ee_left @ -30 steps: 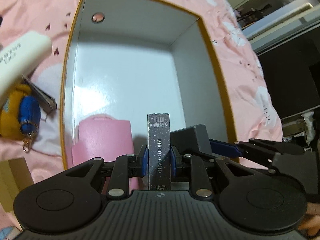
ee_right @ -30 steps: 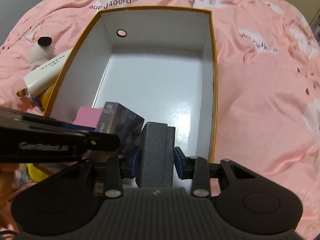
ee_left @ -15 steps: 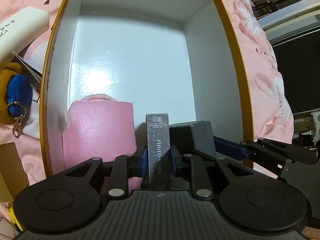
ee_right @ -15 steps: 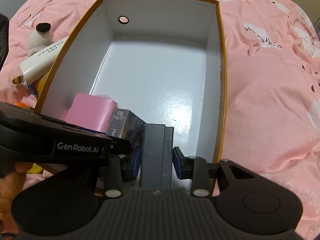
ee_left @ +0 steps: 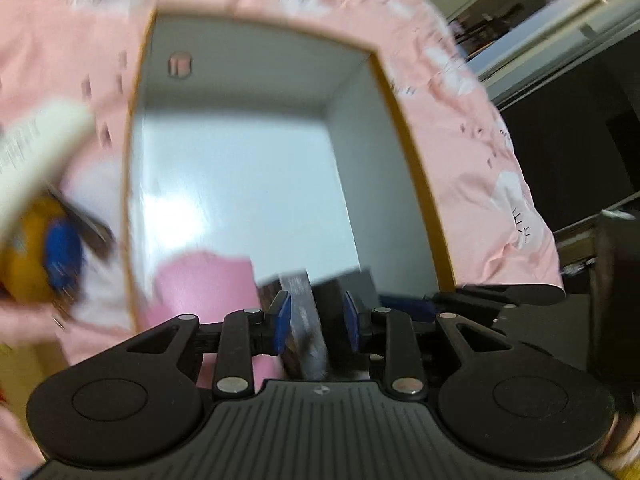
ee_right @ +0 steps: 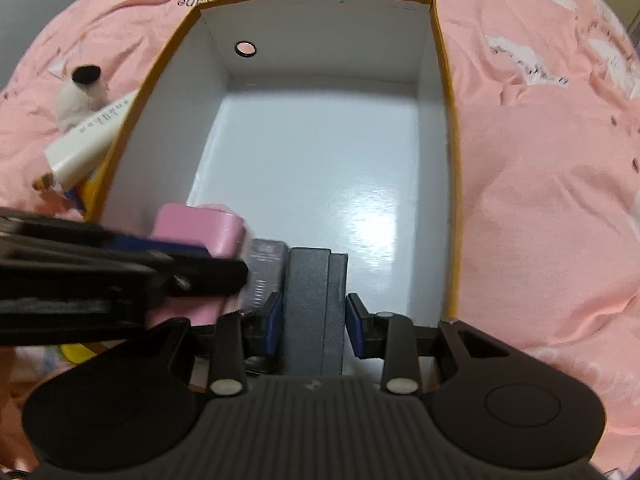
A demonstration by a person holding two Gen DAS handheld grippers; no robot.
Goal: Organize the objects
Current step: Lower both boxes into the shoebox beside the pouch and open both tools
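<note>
A white box with an orange rim (ee_left: 420, 184) (ee_right: 450, 160) lies open on a pink bedspread. At its near end stand a pink case (ee_left: 204, 284) (ee_right: 200, 228), a dark photo-card box (ee_left: 306, 320) (ee_right: 262, 268) and a grey box (ee_right: 314, 312) (ee_left: 354, 284), side by side. My left gripper (ee_left: 316, 320) is open, its blue pads apart on either side of the photo-card box, in a blurred view. My right gripper (ee_right: 314, 326) has its jaws slightly apart around the grey box, with gaps at the pads.
Left of the box lie a white tube (ee_right: 86, 140) (ee_left: 36, 152), a white plush with a black nose (ee_right: 82, 92) and a yellow-and-blue plush keychain (ee_left: 44, 252). Dark furniture (ee_left: 568, 92) stands beyond the bed on the right.
My left gripper has opened, let go of the photo-card box and is pulling back. My right gripper's pads have spread off the grey box, which now stands in the white box.
</note>
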